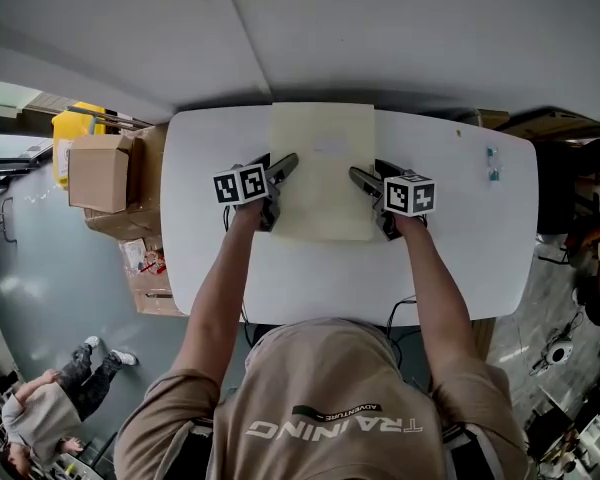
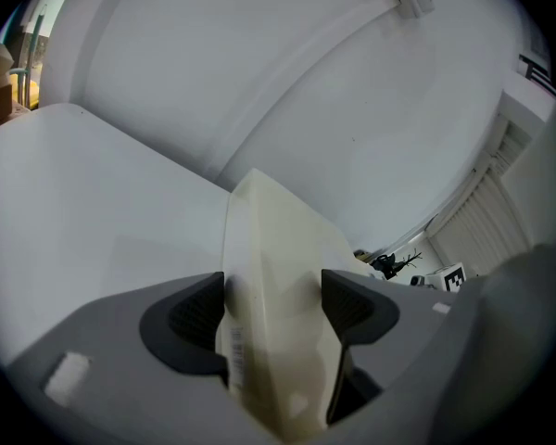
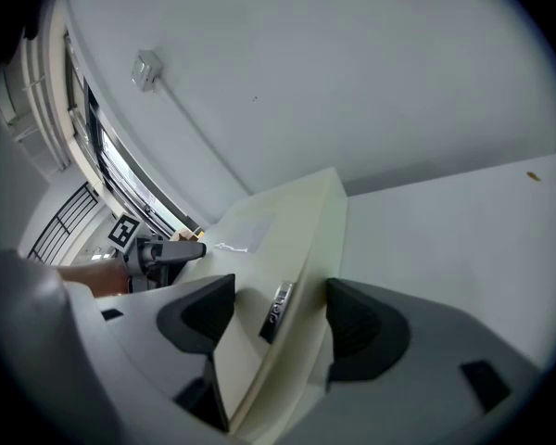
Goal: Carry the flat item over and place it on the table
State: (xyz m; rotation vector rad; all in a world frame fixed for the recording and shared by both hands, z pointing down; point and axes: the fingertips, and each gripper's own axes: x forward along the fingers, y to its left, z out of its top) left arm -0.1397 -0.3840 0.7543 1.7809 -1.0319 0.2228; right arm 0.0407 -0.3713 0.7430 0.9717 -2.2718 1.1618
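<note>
My left gripper [image 1: 277, 190] and right gripper [image 1: 372, 200] clamp the cream panel [image 1: 323, 158] over the white table [image 1: 470, 238], grey wall [image 1: 400, 28] beyond.

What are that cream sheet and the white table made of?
The sheet looks like stiff plastic or foam board: cream, mostly matte with a slight sheen, a thick edge, and it lies flat. I cannot tell which for sure. The table is probably laminate or a coated board: smooth, even white, faintly reflective.
</note>
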